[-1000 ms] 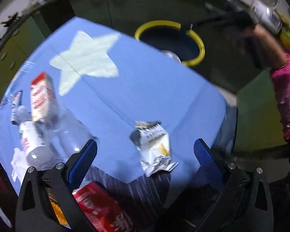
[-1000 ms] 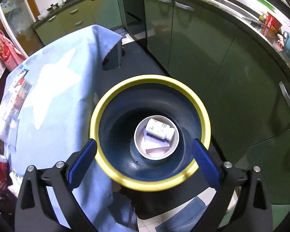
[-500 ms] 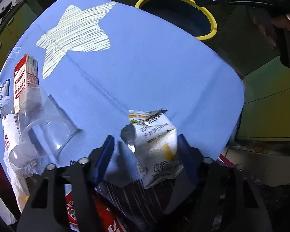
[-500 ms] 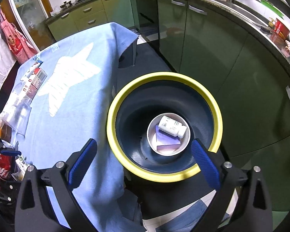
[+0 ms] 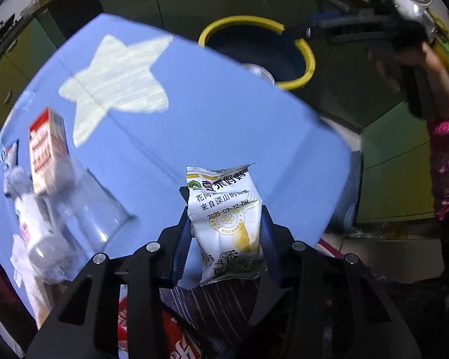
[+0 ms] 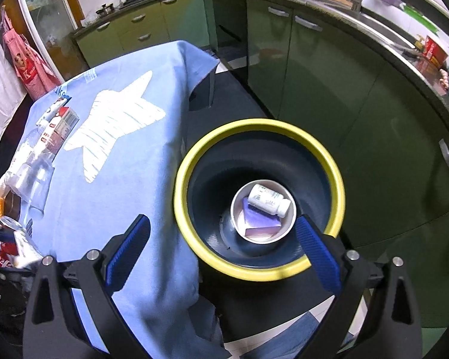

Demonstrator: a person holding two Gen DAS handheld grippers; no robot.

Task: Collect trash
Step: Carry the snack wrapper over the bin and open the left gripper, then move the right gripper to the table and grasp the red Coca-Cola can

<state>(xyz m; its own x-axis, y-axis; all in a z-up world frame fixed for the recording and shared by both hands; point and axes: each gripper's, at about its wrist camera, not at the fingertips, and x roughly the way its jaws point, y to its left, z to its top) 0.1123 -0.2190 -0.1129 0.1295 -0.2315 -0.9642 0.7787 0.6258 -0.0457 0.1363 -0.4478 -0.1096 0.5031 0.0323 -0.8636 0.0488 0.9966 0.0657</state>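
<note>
My left gripper [image 5: 226,239] is shut on a white and yellow snack wrapper [image 5: 227,215], held above the near edge of the blue star tablecloth [image 5: 194,113]. The yellow-rimmed dark trash bin [image 5: 305,56] stands beyond the table's far side. My right gripper [image 6: 221,242] is open and empty, hovering above the bin [image 6: 254,272]. Inside the bin lie a white bowl [image 6: 239,209], a white pill bottle [image 6: 268,199] and a purple box [image 6: 260,224].
On the table's left lie a clear plastic cup [image 5: 83,212], a red and white carton [image 5: 48,146], a crumpled plastic bottle [image 5: 30,230] and a red packet [image 5: 170,338]. Green kitchen cabinets [image 6: 329,89] surround the bin. The cloth hangs over the table edge [image 6: 176,284].
My left gripper closed on the snack wrapper and lifted it off the cloth. My right gripper drew back and up from the bin, staying open.
</note>
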